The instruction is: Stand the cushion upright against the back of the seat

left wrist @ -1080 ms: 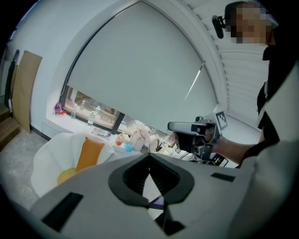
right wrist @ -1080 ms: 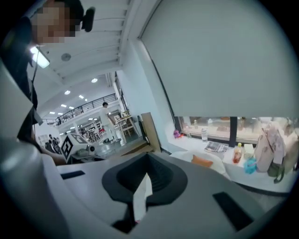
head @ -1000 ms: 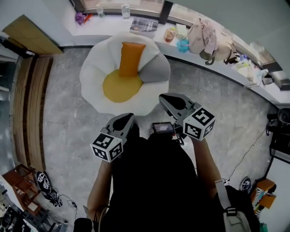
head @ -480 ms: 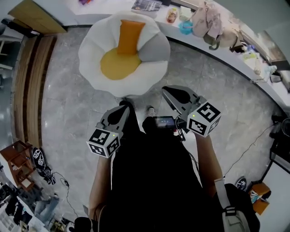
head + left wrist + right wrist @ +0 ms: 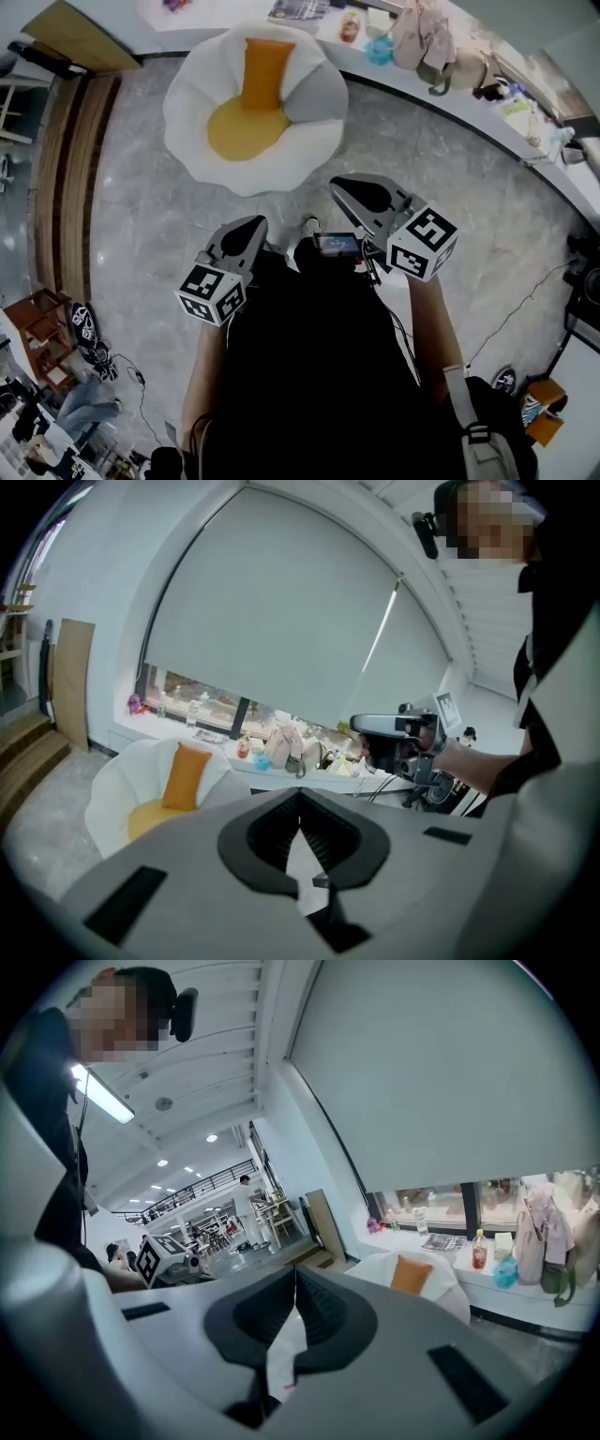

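The left gripper [image 5: 255, 225] and the right gripper [image 5: 337, 187] both have their jaws pressed together with nothing between them. They are held side by side in front of the person's dark shirt [image 5: 319, 375]. Each bears a marker cube [image 5: 422, 244] printed with black-and-white square patterns, not words. Ahead of both claws, well apart across the grey stone floor [image 5: 141, 216], stands a white petal-shaped chair [image 5: 192, 103]. The orange cushion [image 5: 263, 73] stands upright against its back, its lower end on the round yellow seat pad [image 5: 246, 133]. Beyond the chair a white ledge [image 5: 441, 103] holds a magazine [image 5: 298, 11], a bottle [image 5: 479, 1249], a teal cup [image 5: 380, 52] and beige bags [image 5: 417, 33]; their print is too small to read. A shoe [image 5: 309, 225] shows between the claws, and wooden steps [image 5: 66, 178] lie left of the left claw.
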Motion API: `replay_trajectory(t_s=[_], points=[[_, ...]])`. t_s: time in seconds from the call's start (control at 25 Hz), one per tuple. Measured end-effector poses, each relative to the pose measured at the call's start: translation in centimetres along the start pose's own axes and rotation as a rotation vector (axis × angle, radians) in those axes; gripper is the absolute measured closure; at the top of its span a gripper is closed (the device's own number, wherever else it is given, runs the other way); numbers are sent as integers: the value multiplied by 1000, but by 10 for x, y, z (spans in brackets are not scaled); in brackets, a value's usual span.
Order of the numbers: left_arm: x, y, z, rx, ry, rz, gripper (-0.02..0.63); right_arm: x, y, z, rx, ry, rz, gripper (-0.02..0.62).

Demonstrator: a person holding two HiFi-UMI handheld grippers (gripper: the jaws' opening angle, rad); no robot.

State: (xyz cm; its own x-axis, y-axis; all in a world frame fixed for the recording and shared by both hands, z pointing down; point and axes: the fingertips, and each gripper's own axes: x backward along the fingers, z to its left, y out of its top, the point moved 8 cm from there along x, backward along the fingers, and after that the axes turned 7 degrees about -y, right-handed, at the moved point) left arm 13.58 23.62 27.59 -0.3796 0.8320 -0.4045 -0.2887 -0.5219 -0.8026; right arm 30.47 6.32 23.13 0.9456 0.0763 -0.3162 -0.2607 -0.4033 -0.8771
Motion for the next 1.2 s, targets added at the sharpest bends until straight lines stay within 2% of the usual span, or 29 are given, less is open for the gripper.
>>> replay_trajectory(t_s=[0.12, 0.28, 0.4, 0.8, 1.2], points=[[-7, 11, -7, -63, -42, -17, 594, 5, -3, 2, 12, -16, 17, 577], [-14, 18, -12, -70, -68, -40, 594, 8, -9, 4, -15, -32, 46, 577], [-15, 20, -14, -77, -80, -47, 594, 9, -10, 8, -10, -9, 67, 578], [-6, 23, -11, -85, -72, -45, 594, -5, -7, 22, 20, 39, 73, 578], [9, 15, -9, -75, -46, -49, 594, -10, -12, 32, 15, 49, 78, 578]])
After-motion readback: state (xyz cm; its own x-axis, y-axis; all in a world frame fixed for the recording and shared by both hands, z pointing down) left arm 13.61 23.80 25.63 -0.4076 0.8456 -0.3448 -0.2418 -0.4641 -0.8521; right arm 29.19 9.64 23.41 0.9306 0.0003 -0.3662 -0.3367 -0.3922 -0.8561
